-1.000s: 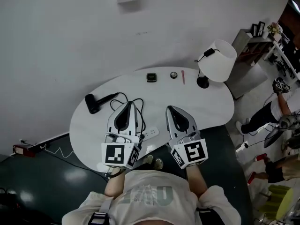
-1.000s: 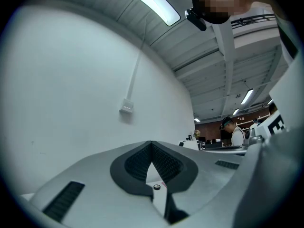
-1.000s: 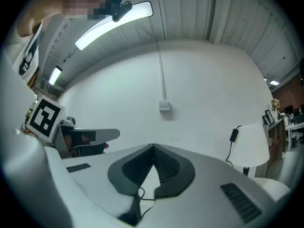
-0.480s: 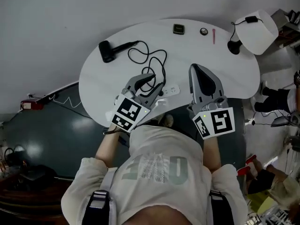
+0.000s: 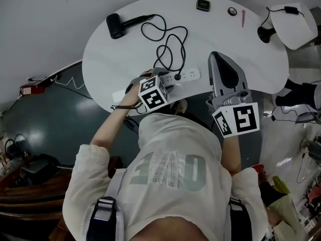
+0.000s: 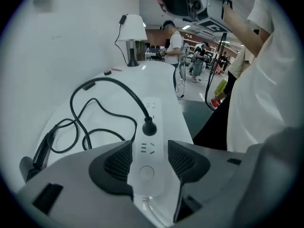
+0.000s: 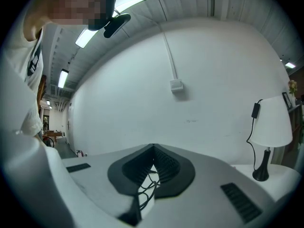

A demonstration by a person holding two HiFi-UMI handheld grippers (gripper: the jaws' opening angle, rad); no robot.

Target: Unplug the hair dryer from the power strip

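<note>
A black hair dryer point(image 5: 116, 25) lies at the table's far left, and its cord point(image 5: 168, 46) loops across to a black plug point(image 6: 149, 126) seated in the white power strip point(image 5: 188, 75). My left gripper point(image 5: 161, 77) points steeply down over the strip's left end. In the left gripper view the left gripper point(image 6: 149, 152) has its jaws opening, with the power strip point(image 6: 150, 109) running between the pads; I see no grip on it. My right gripper point(image 5: 217, 55) hovers level to the right of the strip. In its own view the right gripper point(image 7: 153, 149) is shut and empty.
The white oval table point(image 5: 115, 69) ends at a near edge just beside my left gripper. A white lamp point(image 5: 293, 16) with a black base stands at the far right. Small items point(image 5: 203, 4) lie along the back edge. People stand beyond the table in the left gripper view.
My left gripper has swung down from level to the near-left end of the power strip and its jaws have parted around it. The right gripper has barely shifted.
</note>
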